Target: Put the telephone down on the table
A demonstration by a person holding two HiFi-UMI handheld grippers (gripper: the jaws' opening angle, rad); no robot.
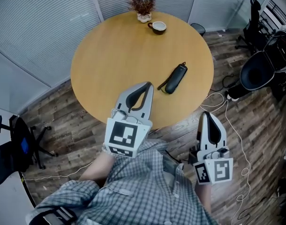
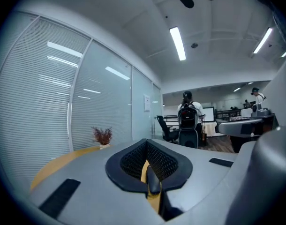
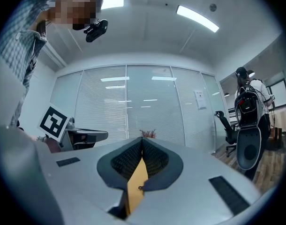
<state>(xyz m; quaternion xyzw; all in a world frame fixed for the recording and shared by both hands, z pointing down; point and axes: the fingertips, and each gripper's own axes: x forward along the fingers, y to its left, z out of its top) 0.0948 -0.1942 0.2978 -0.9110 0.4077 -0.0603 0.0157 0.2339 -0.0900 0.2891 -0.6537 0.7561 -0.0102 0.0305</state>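
The telephone, a black handset with a short strap, lies flat on the round wooden table, right of its middle. My left gripper hovers over the table's near edge, a little left of the handset and apart from it, jaws shut with nothing between them. In the left gripper view the left gripper shows its jaws closed, with the tabletop and a dark oblong shape in the slit. My right gripper hangs off the table over the floor. It is shut and holds nothing, as the right gripper view shows.
A cup and a small potted plant stand at the table's far edge. Office chairs and a white cable lie to the right. A black chair stands at the left. A person with a backpack is far off.
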